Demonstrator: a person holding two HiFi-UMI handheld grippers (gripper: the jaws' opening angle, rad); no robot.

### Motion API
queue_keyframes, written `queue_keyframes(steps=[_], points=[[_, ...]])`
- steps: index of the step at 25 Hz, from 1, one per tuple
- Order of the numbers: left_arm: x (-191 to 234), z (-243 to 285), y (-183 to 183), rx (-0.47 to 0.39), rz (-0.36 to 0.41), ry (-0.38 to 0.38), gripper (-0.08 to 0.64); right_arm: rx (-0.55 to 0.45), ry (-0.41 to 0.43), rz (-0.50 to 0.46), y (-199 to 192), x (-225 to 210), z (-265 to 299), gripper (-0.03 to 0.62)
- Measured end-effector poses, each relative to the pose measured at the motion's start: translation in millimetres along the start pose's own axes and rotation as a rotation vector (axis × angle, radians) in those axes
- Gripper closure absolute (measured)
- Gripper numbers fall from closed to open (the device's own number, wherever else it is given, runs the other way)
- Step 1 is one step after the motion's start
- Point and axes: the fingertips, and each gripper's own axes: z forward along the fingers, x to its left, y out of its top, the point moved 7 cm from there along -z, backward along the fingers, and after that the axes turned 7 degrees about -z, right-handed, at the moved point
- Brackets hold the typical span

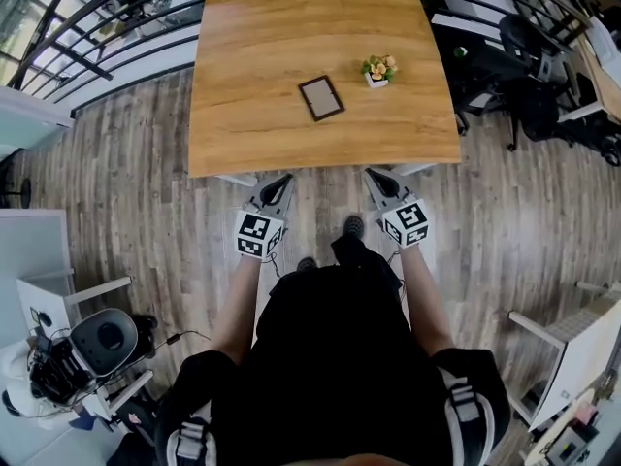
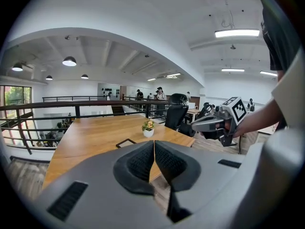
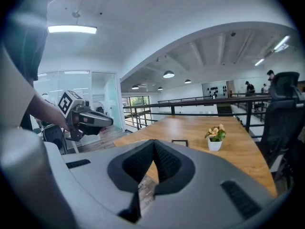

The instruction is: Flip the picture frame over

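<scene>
A plank floor (image 1: pixel 126 183) fills the head view, with a dark metal railing (image 1: pixel 97 37) along its far left side. On it stands a broad wooden table (image 1: pixel 262 56), seen from its near edge. A person in a dark top (image 1: pixel 340 357) stands at that edge, arms out in front and a tool in each hand. Black office chairs (image 1: pixel 529 95) crowd the right side, beyond the table's corner.

The left gripper (image 1: pixel 282 179) and the right gripper (image 1: pixel 374 174) are held side by side over the floor. Their tips are just short of the table's near edge, and each carries its marker cube toward the person. In the left gripper view the two dark ribbed pads (image 2: pixel 143 161) are pressed together with nothing between them. The right gripper view shows the same: pads (image 3: pixel 164 163) closed tight and empty. Each camera also catches the other gripper held level off to its side.

The picture frame (image 1: pixel 321 98) lies flat near the middle of the table, turned a little askew. It has a dark border around a brown panel and is well apart from both grippers. A small potted plant (image 1: pixel 377 70) in a white pot stands near it, farther back and to the right, without touching it.
</scene>
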Motion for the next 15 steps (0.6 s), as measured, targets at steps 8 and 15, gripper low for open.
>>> queue_keyframes(steps=[8,15], points=[[-20.5,47.6,9.0,-0.015,-0.024,0.075,0.537,0.016,0.099,-0.027,-5.1,-63.9,14.0,0.584],[-15.8,59.8,1.1,-0.016,-0.054,0.145,0.537,0.01,0.183,-0.067,-0.4,-82.9,39.9,0.584]])
